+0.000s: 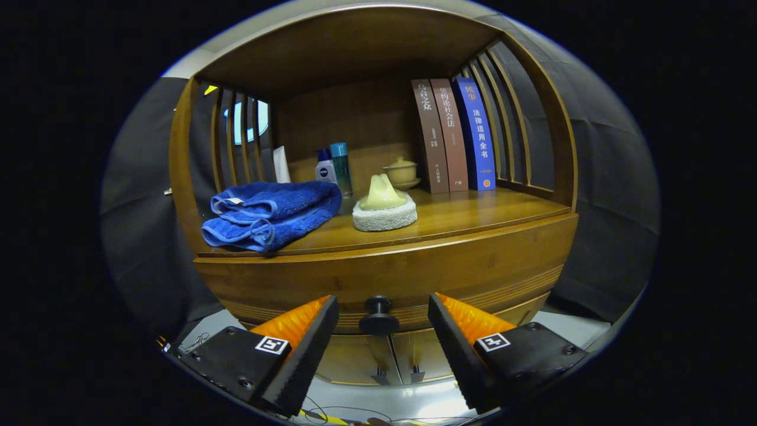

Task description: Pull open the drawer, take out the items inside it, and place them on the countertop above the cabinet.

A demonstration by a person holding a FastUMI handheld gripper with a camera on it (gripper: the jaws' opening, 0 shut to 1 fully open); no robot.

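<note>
A wooden cabinet has a closed drawer [414, 269] under its countertop [473, 213]. The drawer's dark round knob [378, 315] sits right between my fingertips, a little ahead of them. My gripper [383, 310] is open, with a finger on each side of the knob and not touching it. The drawer's contents are hidden. On the countertop lie a folded blue towel [269, 214] and a pale soap-like lump on a white sponge [384, 210].
At the back of the shelf stand two small bottles [334, 168], a lidded cup on a saucer [402, 171] and three upright books [455, 136]. Slatted wooden sides enclose the shelf. Below the drawer are two cabinet doors with small handles [396, 374].
</note>
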